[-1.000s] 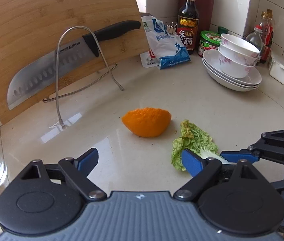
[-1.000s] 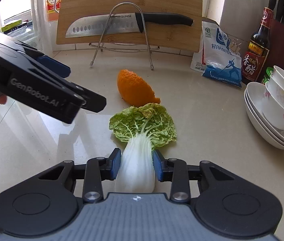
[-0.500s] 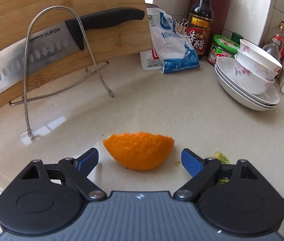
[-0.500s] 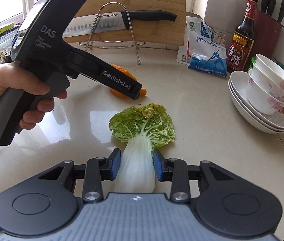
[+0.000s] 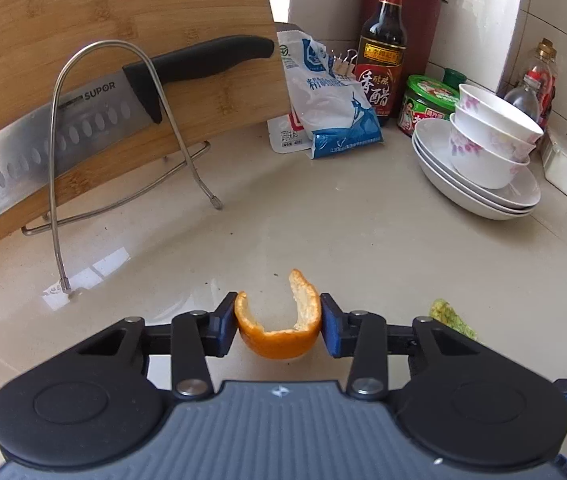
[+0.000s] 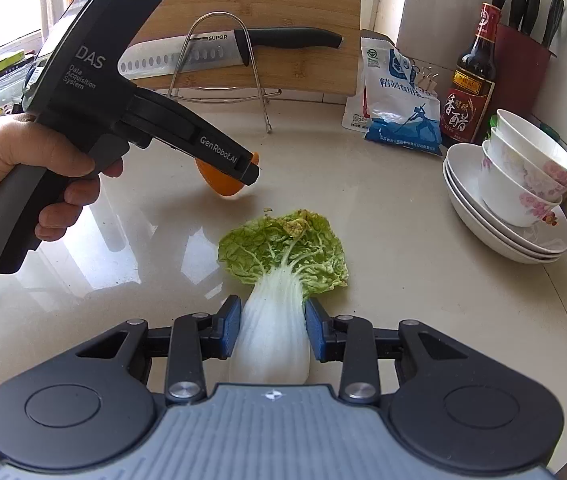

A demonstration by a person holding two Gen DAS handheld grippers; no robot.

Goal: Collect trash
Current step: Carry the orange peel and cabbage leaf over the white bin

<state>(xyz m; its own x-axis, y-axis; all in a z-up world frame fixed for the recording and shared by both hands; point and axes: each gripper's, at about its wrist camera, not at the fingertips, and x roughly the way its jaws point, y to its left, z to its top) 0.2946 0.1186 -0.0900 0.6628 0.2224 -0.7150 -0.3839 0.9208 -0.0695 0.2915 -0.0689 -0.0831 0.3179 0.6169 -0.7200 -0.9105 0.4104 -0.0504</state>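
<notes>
Nearest in the left wrist view, the left gripper (image 5: 279,326) has its blue fingers (image 5: 225,330) pressed against both ends of a curled orange peel (image 5: 279,340), which bows into a U between them with its pale inside facing up. At about 3 o'clock from the peel, a scrap of green leaf (image 5: 453,318) shows just past the right finger linkage.

In the right wrist view, the right gripper (image 6: 272,330) has its fingers (image 6: 232,326) closed narrowly on the white stalk of a cabbage leaf (image 6: 279,280); the green ruffled part spreads out at 12 o'clock over the pale surface (image 6: 403,240). Whether the leaf rests on the surface or hangs just above it cannot be told.

Farther out at 11 o'clock from the leaf, the left hand (image 6: 39,164) grips the other tool's handle, and the orange peel shows at its tip.

Farther still, stacked plates with bowls (image 6: 519,196) sit at 2 o'clock. At the back stand a blue-and-white bag (image 6: 397,100), a dark vinegar bottle (image 6: 469,80), and a knife (image 6: 227,50) in a wire rack against a wooden cutting board (image 6: 283,8).
</notes>
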